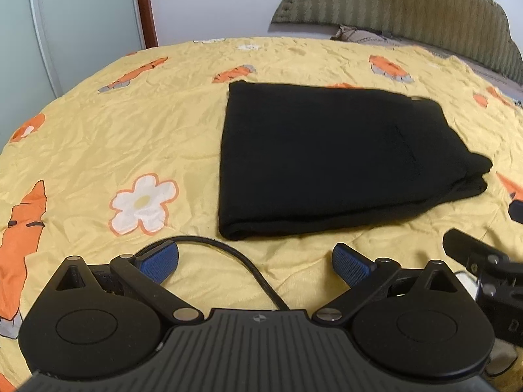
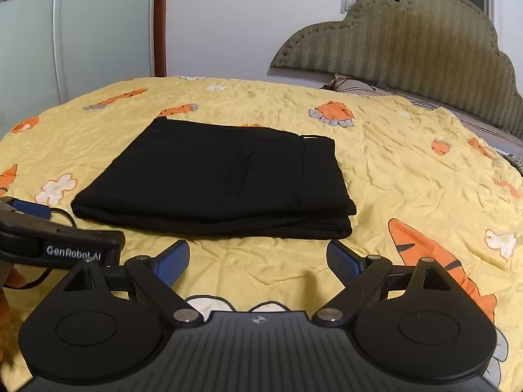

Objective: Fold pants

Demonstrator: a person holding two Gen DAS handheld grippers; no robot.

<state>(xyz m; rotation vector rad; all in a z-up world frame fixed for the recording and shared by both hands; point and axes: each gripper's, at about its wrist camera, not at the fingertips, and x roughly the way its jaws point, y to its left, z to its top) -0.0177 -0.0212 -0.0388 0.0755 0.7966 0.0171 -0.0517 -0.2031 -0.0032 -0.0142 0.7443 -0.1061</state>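
Black pants (image 1: 327, 156) lie folded into a flat stacked rectangle on the yellow bedspread (image 1: 130, 124); they also show in the right wrist view (image 2: 222, 179). My left gripper (image 1: 255, 261) is open and empty, a short way in front of the pants' near edge. My right gripper (image 2: 258, 261) is open and empty, also just short of the near edge. The left gripper's body shows at the left of the right wrist view (image 2: 49, 241), and the right gripper's body at the right of the left wrist view (image 1: 483, 261).
A padded olive headboard (image 2: 408, 49) and a pillow (image 2: 359, 86) stand at the back right. A wardrobe door (image 2: 81, 32) and white wall lie behind the bed. A black cable (image 1: 245, 261) loops between my left fingers.
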